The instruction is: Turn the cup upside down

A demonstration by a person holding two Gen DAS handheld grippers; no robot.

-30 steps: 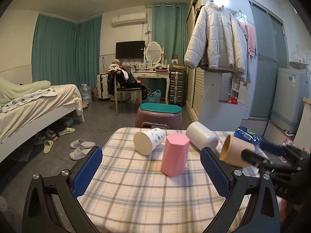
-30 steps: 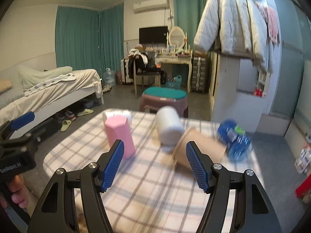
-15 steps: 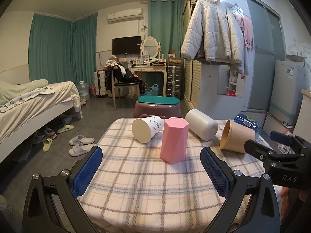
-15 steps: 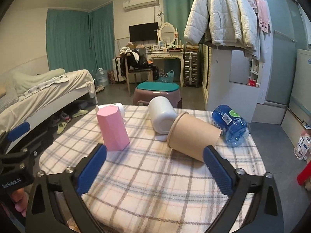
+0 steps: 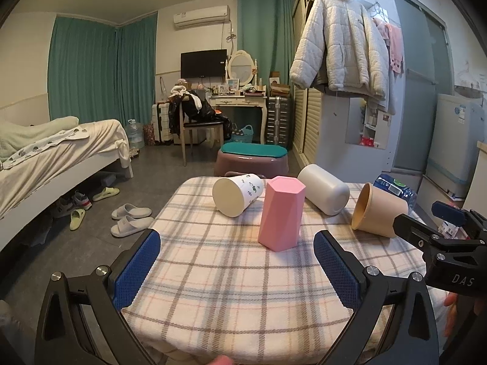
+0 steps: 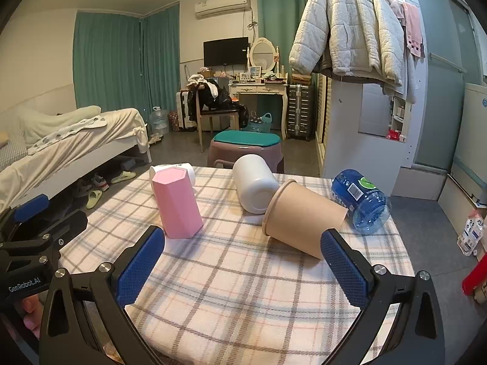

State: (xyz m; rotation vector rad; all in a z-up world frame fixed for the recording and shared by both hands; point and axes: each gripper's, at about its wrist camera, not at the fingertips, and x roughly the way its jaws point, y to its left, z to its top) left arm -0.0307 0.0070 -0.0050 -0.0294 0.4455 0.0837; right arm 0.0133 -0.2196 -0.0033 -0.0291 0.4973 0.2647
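Observation:
A pink hexagonal cup (image 5: 281, 213) (image 6: 177, 202) stands with its closed end up on the plaid tablecloth (image 5: 231, 273). A white patterned cup (image 5: 236, 194) lies on its side behind it. A plain white cup (image 5: 324, 188) (image 6: 254, 184) and a tan paper cup (image 5: 379, 210) (image 6: 301, 216) also lie on their sides. My left gripper (image 5: 237, 269) is open and empty, near the table's front edge. My right gripper (image 6: 242, 266) is open and empty, just short of the tan cup.
A blue water bottle (image 6: 360, 199) lies on the table's right side. A purple stool with a teal top (image 5: 252, 158) stands behind the table. A bed (image 5: 45, 158) is at the left, slippers (image 5: 129, 217) on the floor, a wardrobe with a white jacket (image 5: 341, 48) at the right.
My right gripper opened wide and drew back from the tan cup, which it had framed closely. The left gripper stayed open and pulled back a little.

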